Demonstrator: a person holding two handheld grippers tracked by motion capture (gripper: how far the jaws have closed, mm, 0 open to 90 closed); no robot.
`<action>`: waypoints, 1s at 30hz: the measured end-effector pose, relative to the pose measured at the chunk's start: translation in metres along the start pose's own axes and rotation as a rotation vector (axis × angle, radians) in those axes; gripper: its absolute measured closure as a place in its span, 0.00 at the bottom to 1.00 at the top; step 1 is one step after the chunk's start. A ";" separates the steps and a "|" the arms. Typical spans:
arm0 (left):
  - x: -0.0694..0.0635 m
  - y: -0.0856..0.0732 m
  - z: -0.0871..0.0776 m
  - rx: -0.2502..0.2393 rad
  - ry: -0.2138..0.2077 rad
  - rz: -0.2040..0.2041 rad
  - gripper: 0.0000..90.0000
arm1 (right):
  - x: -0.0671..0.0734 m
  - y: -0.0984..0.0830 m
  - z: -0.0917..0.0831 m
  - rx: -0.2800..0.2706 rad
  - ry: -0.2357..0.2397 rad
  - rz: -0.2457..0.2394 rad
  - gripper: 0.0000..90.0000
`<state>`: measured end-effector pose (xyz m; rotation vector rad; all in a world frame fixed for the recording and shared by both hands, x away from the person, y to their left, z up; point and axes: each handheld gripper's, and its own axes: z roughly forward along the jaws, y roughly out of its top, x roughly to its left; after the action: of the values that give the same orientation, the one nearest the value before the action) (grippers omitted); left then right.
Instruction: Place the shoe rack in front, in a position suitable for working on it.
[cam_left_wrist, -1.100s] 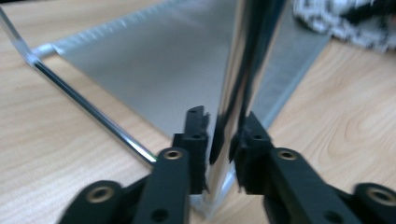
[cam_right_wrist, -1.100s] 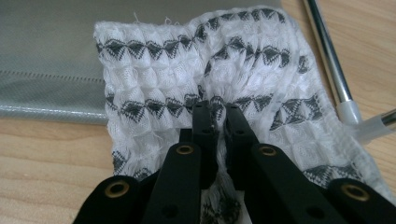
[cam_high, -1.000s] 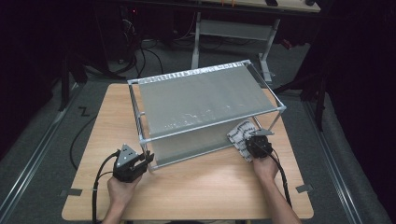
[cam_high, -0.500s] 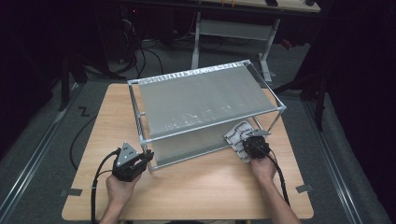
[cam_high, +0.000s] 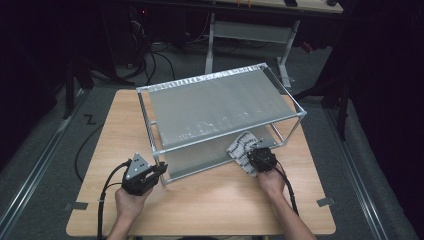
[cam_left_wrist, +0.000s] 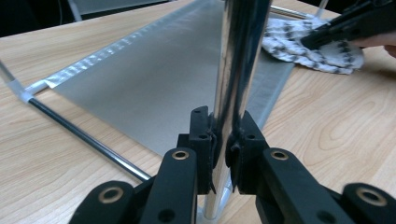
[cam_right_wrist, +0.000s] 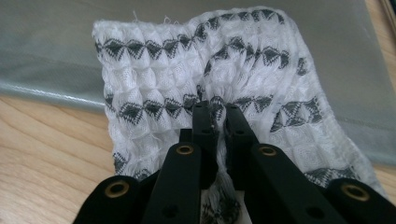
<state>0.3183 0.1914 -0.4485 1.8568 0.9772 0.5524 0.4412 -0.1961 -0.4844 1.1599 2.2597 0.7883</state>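
Chrome corner post of 2-tier rack is clamped by left gripper, jaws just closed on it. Right gripper pinches white patterned cloth lying across lower shelf edge, on wooden table.

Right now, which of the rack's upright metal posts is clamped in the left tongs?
The near-left corner chrome post of the two-shelf metal rack: the left tongs are shut on it, at the corner nearest the person's left hand.
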 end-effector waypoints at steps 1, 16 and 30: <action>0.000 0.000 0.000 0.000 0.000 0.000 0.90 | 0.000 0.000 0.000 0.000 0.000 0.000 0.95; -0.002 -0.001 0.000 -0.003 -0.016 0.010 0.90 | 0.020 0.014 0.006 -0.011 0.031 -0.053 0.95; -0.007 -0.001 0.000 -0.005 -0.032 0.019 0.90 | -0.021 0.005 0.006 0.010 -0.045 0.003 0.96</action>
<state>0.3139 0.1865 -0.4491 1.8669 0.9373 0.5347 0.4589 -0.2092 -0.4818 1.1743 2.2281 0.7451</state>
